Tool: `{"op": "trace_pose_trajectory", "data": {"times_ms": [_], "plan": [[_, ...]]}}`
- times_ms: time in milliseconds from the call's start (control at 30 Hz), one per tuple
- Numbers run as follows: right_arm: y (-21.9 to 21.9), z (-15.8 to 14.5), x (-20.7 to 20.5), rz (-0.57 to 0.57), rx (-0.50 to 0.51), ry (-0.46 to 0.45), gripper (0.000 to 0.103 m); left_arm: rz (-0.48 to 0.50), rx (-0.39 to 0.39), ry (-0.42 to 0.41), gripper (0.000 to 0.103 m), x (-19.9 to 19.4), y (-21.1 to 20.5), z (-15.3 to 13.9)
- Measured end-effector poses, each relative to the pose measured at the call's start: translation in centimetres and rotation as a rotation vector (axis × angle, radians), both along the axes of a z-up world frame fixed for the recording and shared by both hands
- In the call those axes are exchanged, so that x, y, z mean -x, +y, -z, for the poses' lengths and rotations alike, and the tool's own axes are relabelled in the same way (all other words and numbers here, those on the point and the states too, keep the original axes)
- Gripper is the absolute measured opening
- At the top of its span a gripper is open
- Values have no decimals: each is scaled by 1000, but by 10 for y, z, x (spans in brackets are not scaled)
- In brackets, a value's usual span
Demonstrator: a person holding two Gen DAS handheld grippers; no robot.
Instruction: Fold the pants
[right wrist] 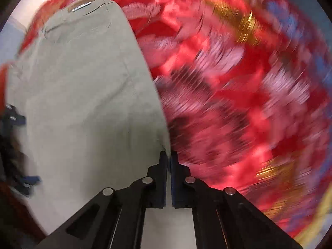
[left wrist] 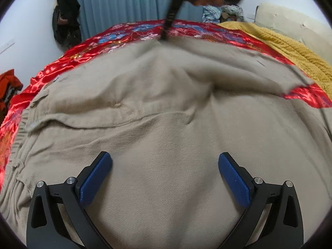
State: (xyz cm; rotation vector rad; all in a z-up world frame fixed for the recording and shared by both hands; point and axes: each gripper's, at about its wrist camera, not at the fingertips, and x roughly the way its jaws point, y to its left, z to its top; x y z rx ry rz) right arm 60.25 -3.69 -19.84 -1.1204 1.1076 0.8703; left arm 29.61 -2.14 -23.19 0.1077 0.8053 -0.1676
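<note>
Red bedspread (left wrist: 128, 33) carries one pants (left wrist: 166, 114). Left hand-held gripper (left wrist: 165, 161) spread wide above pants; right hand-held gripper (right wrist: 168, 159) pinches pants edge.

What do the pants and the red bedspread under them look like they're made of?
Pants: likely cotton twill, matte khaki; fine diagonal weave lines show. Red bedspread: probably satin or similar, glossy; bright highlights, with what looks like floral embroidery.

The red bedspread (right wrist: 238, 103) at right of the right wrist view is motion-blurred; its pattern is unreadable. The pants (left wrist: 166, 124) run past the lower frame edge. The label (right wrist: 81, 4) text at upper left is illegible.
</note>
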Motion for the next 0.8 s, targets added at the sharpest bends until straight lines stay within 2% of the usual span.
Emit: {"op": "trace_pose_trajectory", "data": {"times_ms": [33,67,100,133,167,233,333,400,433,467,500,567,633,667,733,800], "plan": [[6,-5,0,-14,11,-123,2,-1,-2,-1,102,0,0,0],[13,-12,-1,-3,-5,-238,8,-3,0,0,102,0,0,0],[17,-18,-4,44,-56,-266,16,-3,5,-2,102,0,1,0],[17,-20,-7,87,-87,-253,42,-2,7,-1,102,0,1,0],[15,-22,-9,122,-108,-232,60,-2,8,1,102,-1,1,0],[0,-25,-15,196,-164,-172,61,0,14,-1,102,1,1,-1],[-58,-37,-21,378,-270,-92,61,1,38,20,102,-1,5,-6],[-124,-44,-21,590,-405,14,61,-16,83,67,102,-5,10,-21],[-160,-41,-20,720,-503,95,61,-28,115,81,102,-8,13,-31],[-180,-38,-17,787,-557,146,61,-49,157,89,102,-13,15,-44],[-208,-24,-13,883,-636,249,61,-69,204,85,102,-17,18,-58],[-239,7,3,967,-697,369,61,-102,292,46,102,-38,19,-89],[-252,25,21,968,-686,380,61,-125,312,11,102,-74,13,-109],[-264,33,28,961,-682,351,60,-130,296,13,102,-90,8,-109],[-291,36,27,990,-705,286,58,-130,218,78,102,-138,-4,-88],[-362,40,19,1128,-701,142,58,-120,89,202,101,-172,-10,-48]]}}
